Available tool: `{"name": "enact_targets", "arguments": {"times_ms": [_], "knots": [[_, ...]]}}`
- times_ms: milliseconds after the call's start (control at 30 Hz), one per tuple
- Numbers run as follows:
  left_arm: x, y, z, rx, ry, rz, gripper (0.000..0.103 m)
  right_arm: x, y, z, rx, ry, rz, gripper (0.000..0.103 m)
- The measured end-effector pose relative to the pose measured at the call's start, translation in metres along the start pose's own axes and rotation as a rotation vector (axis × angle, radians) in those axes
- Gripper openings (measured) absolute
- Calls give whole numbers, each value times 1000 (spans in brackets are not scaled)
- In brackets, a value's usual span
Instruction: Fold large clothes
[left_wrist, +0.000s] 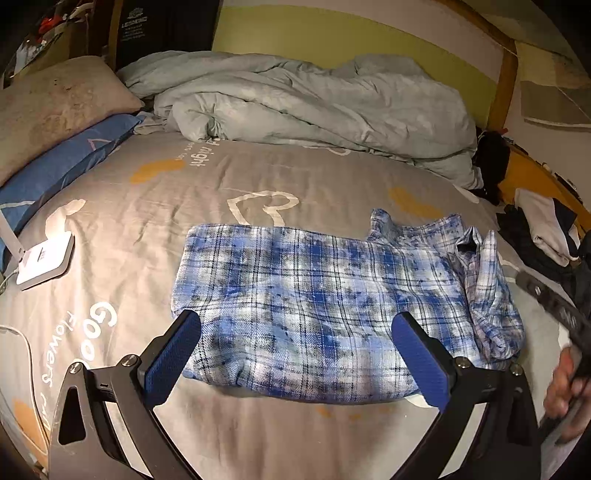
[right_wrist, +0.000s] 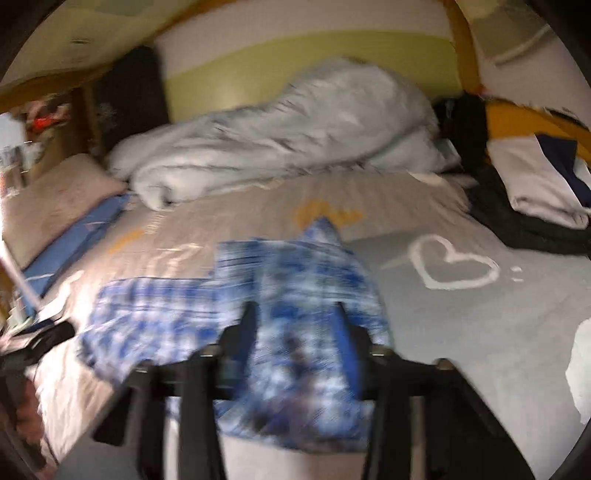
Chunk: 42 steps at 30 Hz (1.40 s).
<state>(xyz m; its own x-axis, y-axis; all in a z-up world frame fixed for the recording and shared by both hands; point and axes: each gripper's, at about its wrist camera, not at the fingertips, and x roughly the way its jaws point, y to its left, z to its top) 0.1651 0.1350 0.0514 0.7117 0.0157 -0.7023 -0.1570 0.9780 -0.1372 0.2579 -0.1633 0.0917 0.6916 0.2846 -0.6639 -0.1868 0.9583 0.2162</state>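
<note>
Two grippers hang over a blue plaid shirt (left_wrist: 325, 306) lying folded into a rough rectangle on the near middle of the grey bedsheet (left_wrist: 155, 206), its bunched sleeve on the right side. Spread wide and holding nothing, the left gripper (left_wrist: 295, 332) frames the shirt's near edge, while the right gripper (right_wrist: 297, 314), blurred, has its fingers apart over the cloth; I cannot tell if they touch it. Far behind lies a crumpled pale duvet (left_wrist: 303, 99), with pillows (left_wrist: 55, 122) at far left and a white lamp base (left_wrist: 46, 262) on the left.

Bedsheet (left_wrist: 221, 177) is showing "night", "Goo" and "flowers" in white; dark box (left_wrist: 159, 26) is showing "LEDDKING", roughly.
</note>
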Motion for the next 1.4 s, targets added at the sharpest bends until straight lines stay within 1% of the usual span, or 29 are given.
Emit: {"name": "enact_targets", "arguments": {"times_ms": [33, 67, 133, 200, 267, 333, 367, 400, 433, 467, 500, 533, 600, 667, 733, 800, 833, 900, 933, 1000, 1033, 1100, 1167, 1267, 1333, 1400], "knots": [[0, 0, 0, 2, 1, 1, 102, 6, -3, 3, 1, 15, 15, 27], [0, -1, 0, 2, 1, 1, 102, 12, -2, 6, -2, 26, 18, 26], [1, -1, -1, 1, 0, 2, 102, 32, 3, 10, -27, 77, 31, 26], [3, -1, 0, 7, -3, 11, 102, 58, 8, 10, -38, 151, 17, 27], [7, -1, 0, 11, -1, 32, 102, 85, 13, 1, -62, 240, 1, 28], [12, 2, 1, 6, 10, 32, 102, 96, 22, -8, -126, 263, -30, 28], [14, 4, 1, 0, 18, 30, 102, 93, 31, -12, -187, 241, -58, 28], [16, 6, 1, -9, 24, 29, 102, 89, 35, -15, -208, 231, -55, 28], [16, 8, 2, -18, 26, 28, 102, 84, 35, -16, -206, 229, -38, 28], [16, 10, 2, -26, 28, 26, 102, 72, 36, -18, -181, 225, 18, 28], [16, 11, 3, -31, 29, 24, 102, 62, 35, -19, -167, 216, 46, 28], [16, 13, 3, -37, 29, 21, 102, 45, 34, -22, -157, 190, 74, 27], [14, 14, 4, -45, 26, 16, 102, 18, 33, -31, -173, 133, 60, 28], [13, 14, 4, -47, 27, 15, 102, -4, 30, -43, -181, 93, 22, 33], [13, 14, 4, -44, 28, 13, 102, -17, 26, -55, -190, 49, -35, 48], [13, 13, 4, -35, 28, 17, 102, -14, 23, -61, -195, 36, -71, 50], [13, 12, 3, -28, 26, 25, 102, -8, 20, -64, -188, 61, -66, 54], [12, 10, 2, -15, 21, 42, 102, 9, 12, -69, -163, 121, -58, 56], [12, 10, 1, -9, 18, 51, 102, 13, 11, -70, -162, 126, -61, 58], [10, 10, 1, -8, 15, 59, 102, 11, 15, -78, -190, 103, -77, 62], [9, 11, 1, -13, 14, 59, 102, 9, 17, -82, -202, 101, -75, 67], [8, 16, 2, -31, 14, 61, 102, 8, 21, -87, -222, 102, -74, 74], [8, 22, 4, -51, 15, 64, 102, 4, 24, -88, -242, 84, -93, 74], [10, 30, 5, -74, 19, 80, 102, -11, 19, -84, -196, 47, -67, 76], [12, 36, 6, -89, 21, 92, 102, -20, 17, -78, -164, 24, -49, 84], [13, 42, 6, -96, 6, 128, 102, -31, 12, -69, -140, -11, -41, 89]]}}
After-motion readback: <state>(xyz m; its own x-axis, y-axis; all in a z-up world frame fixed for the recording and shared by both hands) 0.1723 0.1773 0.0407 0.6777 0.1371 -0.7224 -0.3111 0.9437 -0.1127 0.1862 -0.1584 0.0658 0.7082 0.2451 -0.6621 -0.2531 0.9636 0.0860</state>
